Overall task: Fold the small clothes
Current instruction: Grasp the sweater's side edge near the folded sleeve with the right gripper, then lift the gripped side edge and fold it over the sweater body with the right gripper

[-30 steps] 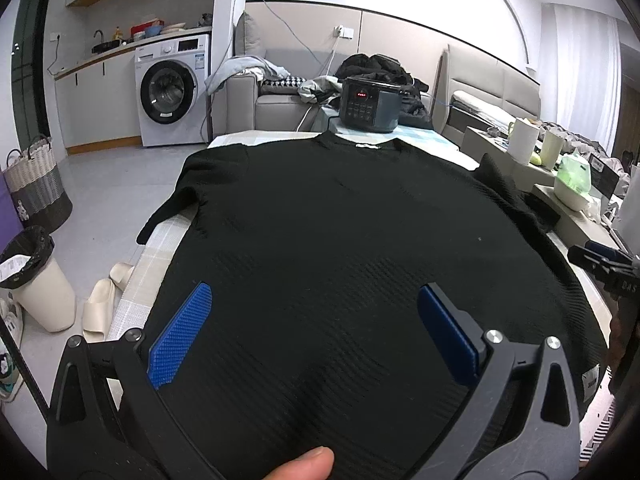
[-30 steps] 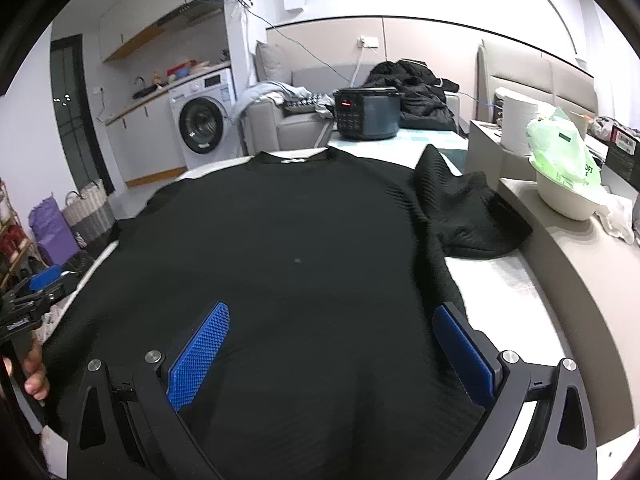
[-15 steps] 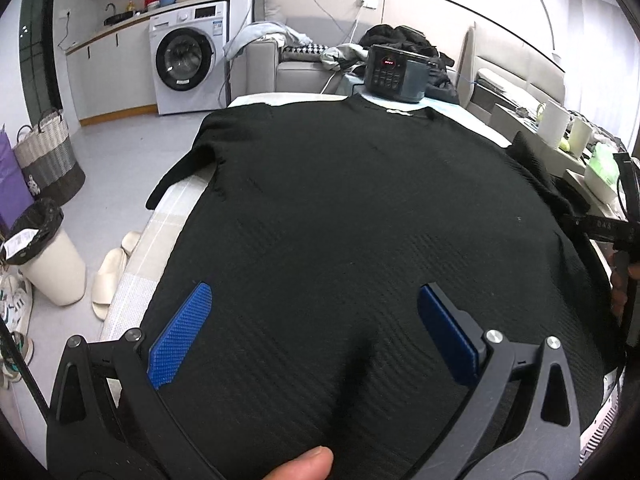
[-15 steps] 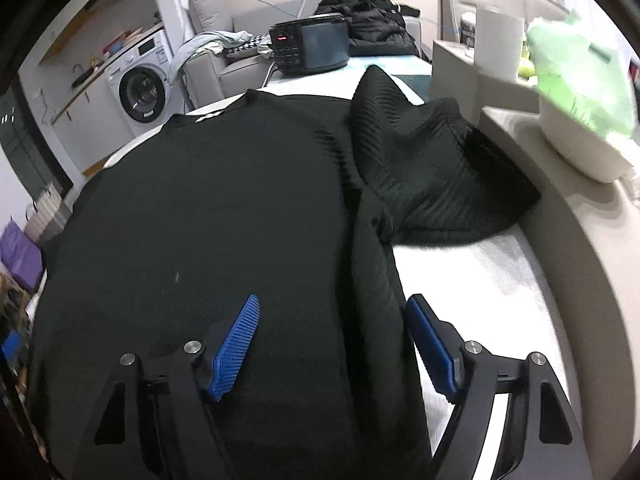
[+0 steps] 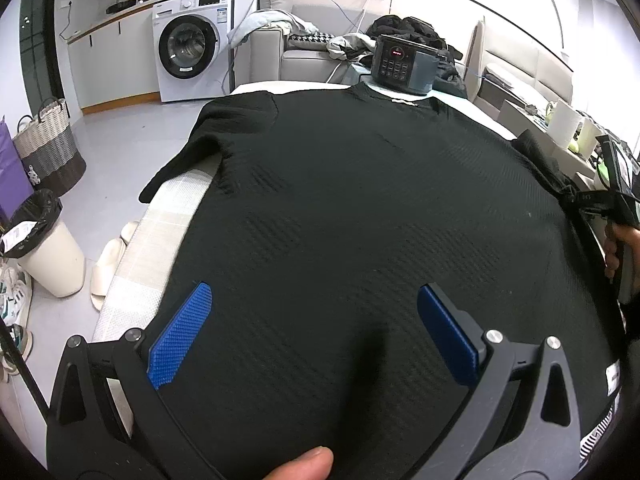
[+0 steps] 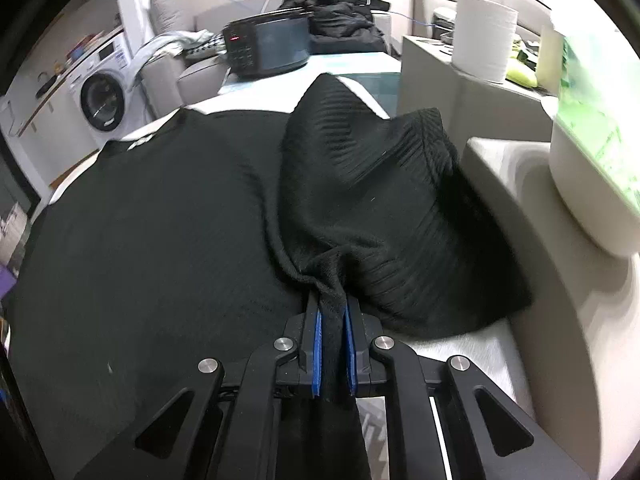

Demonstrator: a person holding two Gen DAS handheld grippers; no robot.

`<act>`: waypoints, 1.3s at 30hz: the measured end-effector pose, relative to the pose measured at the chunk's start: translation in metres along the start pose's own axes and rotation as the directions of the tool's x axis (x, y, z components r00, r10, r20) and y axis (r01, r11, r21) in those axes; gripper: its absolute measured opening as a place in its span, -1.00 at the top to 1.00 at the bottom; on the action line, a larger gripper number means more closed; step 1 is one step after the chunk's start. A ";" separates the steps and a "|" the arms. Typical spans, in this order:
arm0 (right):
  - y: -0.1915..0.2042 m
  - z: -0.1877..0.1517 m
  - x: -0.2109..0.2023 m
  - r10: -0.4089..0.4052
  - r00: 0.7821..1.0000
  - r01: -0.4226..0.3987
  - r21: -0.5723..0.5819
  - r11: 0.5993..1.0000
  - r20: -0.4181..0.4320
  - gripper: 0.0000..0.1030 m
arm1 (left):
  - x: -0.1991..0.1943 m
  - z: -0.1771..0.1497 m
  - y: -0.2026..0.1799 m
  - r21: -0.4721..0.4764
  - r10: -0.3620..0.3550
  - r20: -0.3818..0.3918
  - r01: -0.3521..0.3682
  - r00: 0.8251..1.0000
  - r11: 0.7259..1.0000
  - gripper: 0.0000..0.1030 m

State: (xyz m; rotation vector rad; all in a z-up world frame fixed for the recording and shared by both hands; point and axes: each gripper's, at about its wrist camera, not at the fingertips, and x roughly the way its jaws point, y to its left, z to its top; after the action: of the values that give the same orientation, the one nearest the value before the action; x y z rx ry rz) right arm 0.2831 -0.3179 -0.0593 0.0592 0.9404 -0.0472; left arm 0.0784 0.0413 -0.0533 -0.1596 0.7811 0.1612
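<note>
A black knit sweater (image 5: 360, 208) lies spread flat on the table, collar at the far end. My left gripper (image 5: 314, 328) is open, blue pads wide apart, hovering over the sweater's near hem on the left half. My right gripper (image 6: 331, 316) is shut on the sweater's right side edge (image 6: 326, 276), where the cloth bunches up between the blue pads. The right sleeve (image 6: 380, 184) lies crumpled in a heap just beyond it. The right gripper also shows at the right edge of the left wrist view (image 5: 608, 200).
A black cooker (image 5: 402, 65) stands at the table's far end. A paper roll (image 6: 484, 36) and a white bowl with a green bag (image 6: 592, 184) sit on the counter at right. A bin (image 5: 48, 256), slippers (image 5: 108, 268), basket (image 5: 48, 152) and washing machine (image 5: 192, 44) are left.
My right gripper has moved right to the sweater's side edge and closed on it, bunching the cloth. My left gripper stays open over the hem, shifted slightly.
</note>
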 end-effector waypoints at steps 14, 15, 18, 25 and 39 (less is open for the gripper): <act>0.003 -0.057 -0.044 -0.024 0.998 0.018 -0.110 0.994 -0.054 0.22 | 0.011 0.011 -0.007 0.024 -0.021 -0.007 0.021 1.000 0.999 -0.98; -0.002 -0.059 -0.049 -0.016 0.999 0.011 -0.091 0.996 -0.052 0.22 | 0.012 0.013 -0.010 0.029 -0.029 -0.008 0.029 1.000 0.999 -0.98; -0.024 -0.049 -0.060 0.031 0.999 -0.032 0.046 0.998 0.011 0.15 | 0.018 0.025 -0.022 0.039 -0.063 -0.010 0.063 0.998 0.997 -0.98; -0.053 -0.029 -0.063 0.021 0.997 -0.047 0.344 0.938 0.080 0.13 | 0.024 0.068 -0.068 0.086 -0.144 0.036 0.140 0.989 0.986 -0.98; -0.049 -0.008 -0.018 -0.158 0.987 0.146 0.396 0.907 -0.001 0.07 | 0.079 0.088 -0.148 0.191 -0.198 -0.043 0.203 0.979 0.960 -0.98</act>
State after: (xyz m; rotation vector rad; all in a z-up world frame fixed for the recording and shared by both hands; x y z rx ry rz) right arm 0.2623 -0.3656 -0.0507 0.3596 0.8916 -0.3833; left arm 0.2241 -0.0784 -0.0355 -0.0544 0.7944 -0.1099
